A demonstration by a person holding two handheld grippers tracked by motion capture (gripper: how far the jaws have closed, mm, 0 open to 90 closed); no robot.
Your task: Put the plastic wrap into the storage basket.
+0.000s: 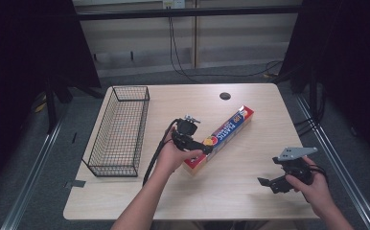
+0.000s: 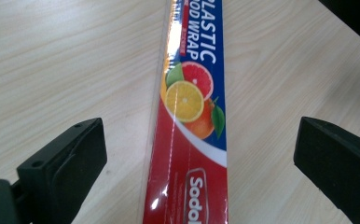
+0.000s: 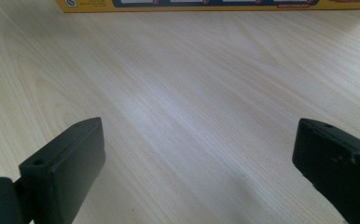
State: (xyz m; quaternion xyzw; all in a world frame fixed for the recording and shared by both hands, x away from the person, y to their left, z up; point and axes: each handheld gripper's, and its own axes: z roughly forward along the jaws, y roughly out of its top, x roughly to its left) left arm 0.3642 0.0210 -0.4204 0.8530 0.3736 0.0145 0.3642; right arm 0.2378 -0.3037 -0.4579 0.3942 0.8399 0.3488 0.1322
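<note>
Bare tabletop (image 1: 250,96) around right claw (image 3: 199,161), spread wide; left claw (image 2: 197,158) agape, straddling plastic wrap box (image 2: 192,116).

Right hand-held gripper (image 3: 194,172), jaws wide apart over bare wooden table (image 3: 192,93), box edge (image 3: 215,4) beyond.

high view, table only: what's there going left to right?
Wire basket → left gripper, jaws open over the near end of the plastic wrap box → right gripper, open, off to the side on bare table.
</note>
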